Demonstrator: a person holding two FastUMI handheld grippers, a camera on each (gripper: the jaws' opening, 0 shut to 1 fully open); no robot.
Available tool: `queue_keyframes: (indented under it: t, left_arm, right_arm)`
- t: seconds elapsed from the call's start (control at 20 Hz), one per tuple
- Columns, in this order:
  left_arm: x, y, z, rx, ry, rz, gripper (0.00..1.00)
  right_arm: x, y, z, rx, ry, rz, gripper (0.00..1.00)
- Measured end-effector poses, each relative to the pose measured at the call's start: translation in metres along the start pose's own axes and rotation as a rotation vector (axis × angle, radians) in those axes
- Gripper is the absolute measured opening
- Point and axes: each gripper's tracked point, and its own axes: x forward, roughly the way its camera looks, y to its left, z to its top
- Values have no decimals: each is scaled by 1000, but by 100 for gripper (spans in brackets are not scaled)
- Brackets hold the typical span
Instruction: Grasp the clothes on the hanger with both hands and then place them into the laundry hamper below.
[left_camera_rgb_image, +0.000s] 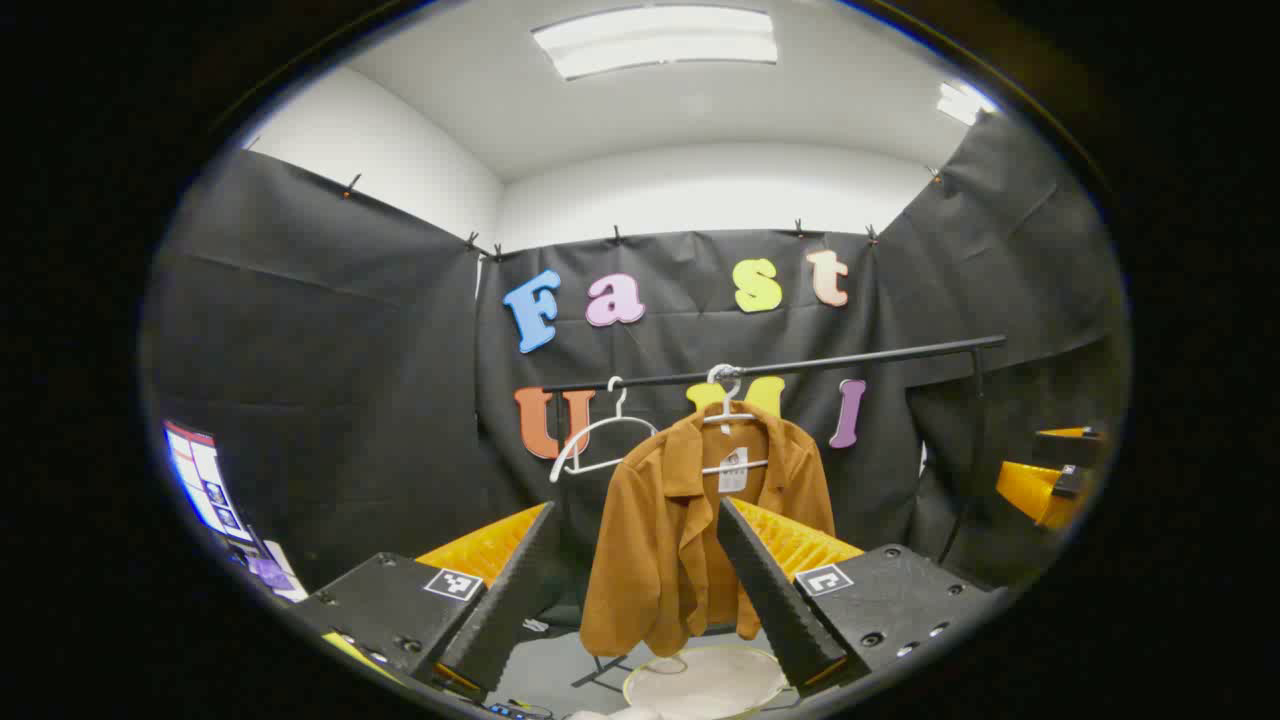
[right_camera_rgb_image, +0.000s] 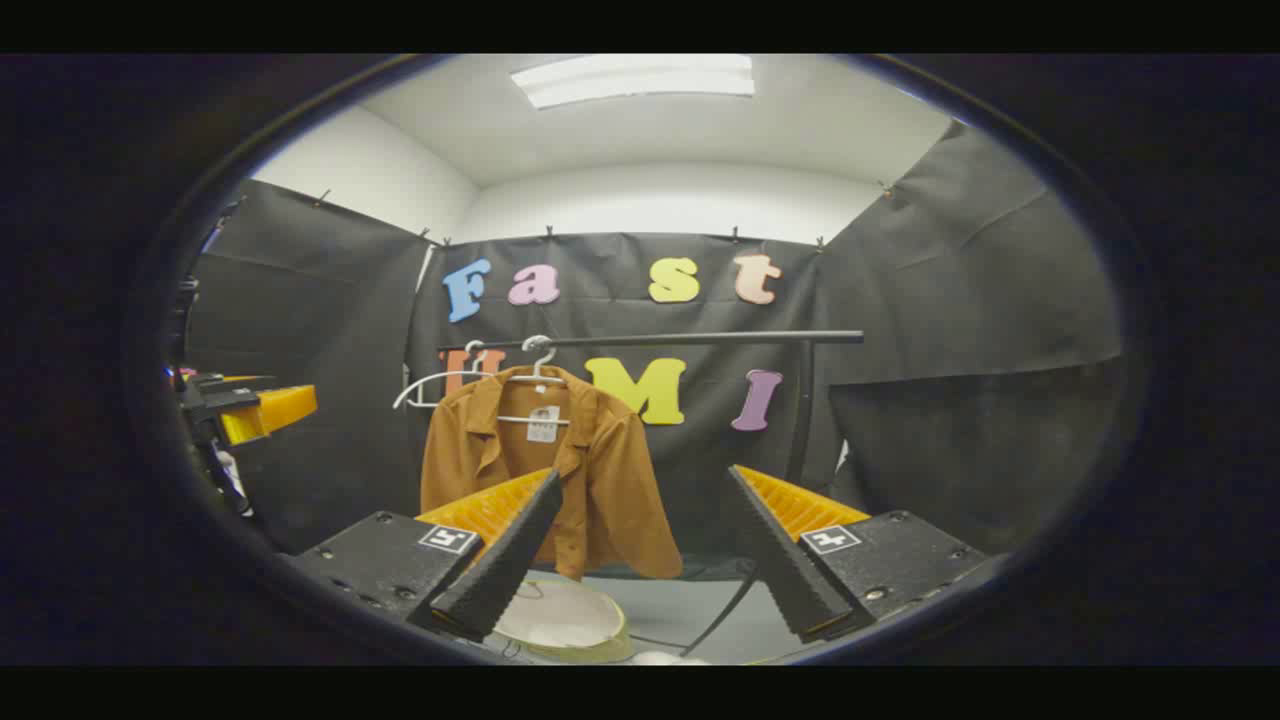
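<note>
On the black rail (left_camera_rgb_image: 800, 362) across the back of the booth, a brown shirt (left_camera_rgb_image: 690, 530) is hung on a white hanger (left_camera_rgb_image: 728, 400), with a second, bare white hanger (left_camera_rgb_image: 600, 440) seen just beside it toward the rail's end. Below the shirt, on the grey floor (left_camera_rgb_image: 545, 675), a round laundry hamper (left_camera_rgb_image: 705, 685) with a pale yellowish rim is set; its pale inside is seen from above, and no garment can be made out in it. In the left gripper view, the left gripper (left_camera_rgb_image: 640, 645) is held well short of the shirt, its jaws spread wide and nothing gripped between them, the shirt being framed in the gap. In the right gripper view, the right gripper (right_camera_rgb_image: 640, 610) is likewise held with jaws wide apart and nothing between them; the shirt (right_camera_rgb_image: 560, 470) is seen up and to the left of it, and the hamper (right_camera_rgb_image: 570, 620) low between the fingers. The other gripper is glimpsed at the edge of each view.
</note>
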Motion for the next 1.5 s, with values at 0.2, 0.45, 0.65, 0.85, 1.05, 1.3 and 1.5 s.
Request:
queue_keyframes:
  t: [0.2,0.45,0.65,0.85,1.05,1.3,1.5]
  left_arm:
    - [-4,-4,-3,-3,11,-31,99]
    - [-7,-4,-2,-2,-1,-53,99]
    - [-9,-1,0,1,-11,-60,99]
    - [-2,-4,-11,22,-7,-62,99]
    - [27,-25,-28,18,-13,-100,98]
    - [85,-58,-46,-16,-21,-136,98]
    - [142,-71,-68,-64,6,-129,98]
  right_arm:
    - [-6,7,-2,3,1,-5,100]
    - [-12,16,-5,-14,1,-7,100]
    - [-13,26,-12,0,23,6,100]
    - [4,33,-19,5,32,22,100]
    - [41,39,-42,-8,85,57,100]
    - [111,47,-68,38,138,134,100]
    - [185,48,-75,43,157,180,100]
